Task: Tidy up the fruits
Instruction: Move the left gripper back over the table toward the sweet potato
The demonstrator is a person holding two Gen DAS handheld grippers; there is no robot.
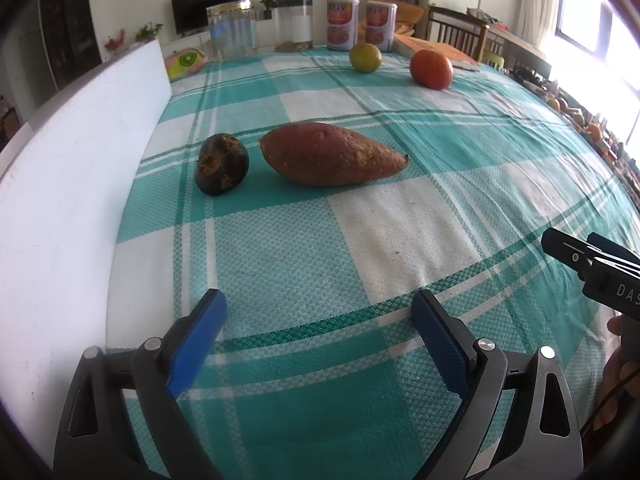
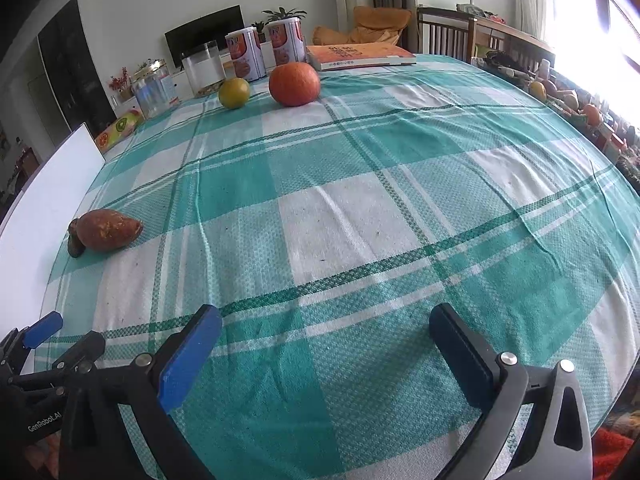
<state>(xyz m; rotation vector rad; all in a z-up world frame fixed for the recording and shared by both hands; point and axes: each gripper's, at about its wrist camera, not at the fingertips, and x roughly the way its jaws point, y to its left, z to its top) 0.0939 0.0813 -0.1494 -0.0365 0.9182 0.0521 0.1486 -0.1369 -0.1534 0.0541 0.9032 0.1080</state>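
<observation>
Both claws, left claw (image 1: 320, 322) and right claw (image 2: 326, 338), wide open, empty; sweet potato (image 1: 332, 155) judged firm, heavyish, best gripped mid-body.

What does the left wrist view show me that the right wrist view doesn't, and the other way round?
Only the left wrist view shows the dark round fruit whole; in the right it is mostly hidden behind the sweet potato.

Only the right wrist view shows the whole orange book.

Both show the green citrus, the orange fruit, the checked cloth and both tongs, left and right, open and empty.
</observation>
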